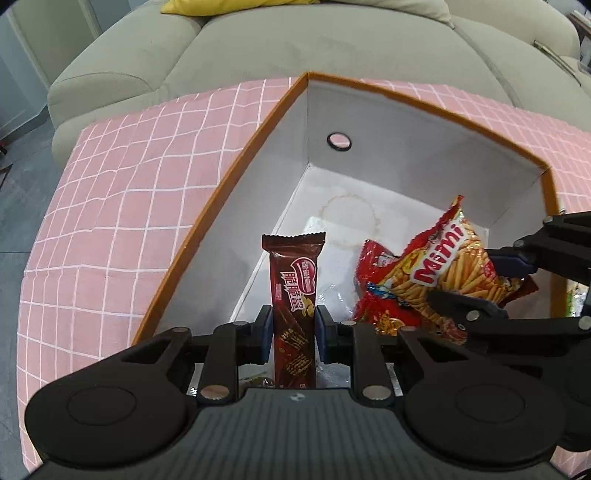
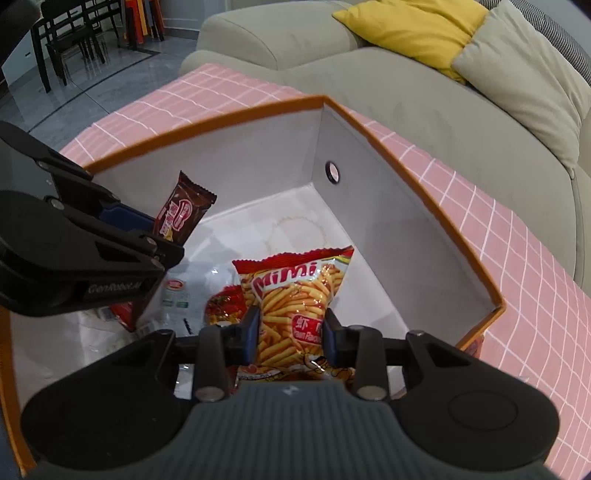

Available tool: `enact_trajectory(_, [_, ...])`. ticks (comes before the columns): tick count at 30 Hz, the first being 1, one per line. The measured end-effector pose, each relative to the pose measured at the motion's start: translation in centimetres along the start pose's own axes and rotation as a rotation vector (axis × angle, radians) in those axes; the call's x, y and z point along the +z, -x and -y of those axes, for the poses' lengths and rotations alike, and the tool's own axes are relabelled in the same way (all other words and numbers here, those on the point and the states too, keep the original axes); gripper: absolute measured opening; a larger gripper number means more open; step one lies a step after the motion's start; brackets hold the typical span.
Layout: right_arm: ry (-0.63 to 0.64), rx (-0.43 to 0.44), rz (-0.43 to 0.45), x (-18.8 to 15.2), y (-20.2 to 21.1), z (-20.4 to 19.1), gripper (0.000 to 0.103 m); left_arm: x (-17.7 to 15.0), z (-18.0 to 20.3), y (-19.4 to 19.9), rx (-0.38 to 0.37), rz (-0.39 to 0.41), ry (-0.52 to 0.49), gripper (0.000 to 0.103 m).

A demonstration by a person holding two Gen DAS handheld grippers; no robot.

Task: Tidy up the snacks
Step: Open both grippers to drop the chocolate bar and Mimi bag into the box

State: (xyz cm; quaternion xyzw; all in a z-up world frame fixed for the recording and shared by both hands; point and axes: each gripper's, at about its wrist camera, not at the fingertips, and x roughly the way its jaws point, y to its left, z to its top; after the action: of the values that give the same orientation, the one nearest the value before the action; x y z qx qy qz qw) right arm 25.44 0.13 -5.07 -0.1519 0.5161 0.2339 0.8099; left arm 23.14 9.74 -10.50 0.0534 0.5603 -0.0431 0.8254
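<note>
My left gripper (image 1: 293,326) is shut on a brown chocolate wafer bar (image 1: 294,280), which stands upright between its blue pads inside an orange-rimmed white box (image 1: 236,166). My right gripper (image 2: 291,332) is shut on a red Mimi bag of prawn sticks (image 2: 295,295) over the same box (image 2: 402,206). In the left wrist view the right gripper (image 1: 476,288) comes in from the right, pinching the Mimi bag (image 1: 439,269). The right wrist view shows the left gripper (image 2: 147,236) at the left with the wafer bar (image 2: 183,214). Another red packet (image 2: 223,304) and clear wrappers (image 2: 177,295) lie on the box floor.
The box sits on a pink checked cloth (image 1: 110,206) over a low table. A beige sofa (image 1: 295,44) with a yellow cushion (image 2: 413,29) stands behind it. The box's far wall has a round hole (image 1: 339,141). Dark dining chairs (image 2: 70,33) stand far left on the grey floor.
</note>
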Motion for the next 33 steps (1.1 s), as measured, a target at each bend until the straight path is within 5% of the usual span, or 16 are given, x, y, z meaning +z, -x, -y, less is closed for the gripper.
enact_trajectory(9, [0.018,-0.014,0.007,-0.1,0.3,-0.3,0.041,0.0,0.0,-0.7,0.033,-0.028,0.008,0.028])
enact_trajectory(15, [0.022,-0.025,0.013,0.2,1.2,-0.2,0.063,0.1,0.0,0.7,0.037,-0.003,0.022,0.043])
enact_trajectory(22, [0.007,-0.032,0.067,0.0,3.5,0.0,0.072,-0.7,0.6,4.0,0.040,0.055,0.047,0.054])
enact_trajectory(33, [-0.107,-0.010,0.147,-2.5,9.1,0.5,0.078,-2.8,1.7,9.4,0.064,0.192,0.135,0.055])
